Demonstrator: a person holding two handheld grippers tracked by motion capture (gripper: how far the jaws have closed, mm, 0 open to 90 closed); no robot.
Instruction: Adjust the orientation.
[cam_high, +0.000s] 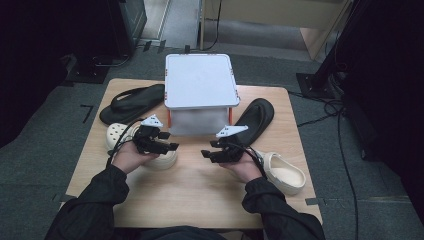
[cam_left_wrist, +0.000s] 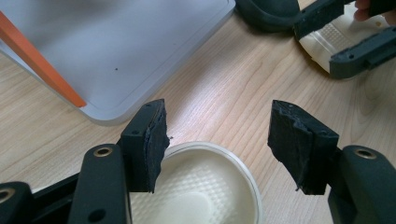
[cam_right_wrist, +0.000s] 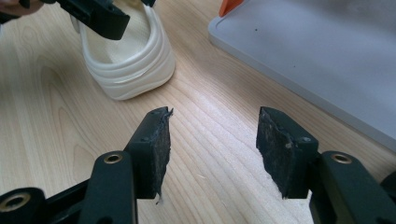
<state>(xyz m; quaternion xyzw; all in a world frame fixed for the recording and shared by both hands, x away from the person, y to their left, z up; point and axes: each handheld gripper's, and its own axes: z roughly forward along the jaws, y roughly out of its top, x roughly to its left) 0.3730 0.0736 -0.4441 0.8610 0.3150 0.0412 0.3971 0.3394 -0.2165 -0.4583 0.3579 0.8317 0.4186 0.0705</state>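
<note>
High view: right clog (cam_high: 284, 172) heel toward person

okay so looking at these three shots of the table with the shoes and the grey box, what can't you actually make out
- Inside of the grey box: high view, its lid covers it.
- Left cream clog: high view, the left claw and hand overlap its middle.
- Right black flip-flop: high view, the box hides its toe end.
- Right cream clog: left gripper view, cut by the top edge, behind the right claw.
</note>
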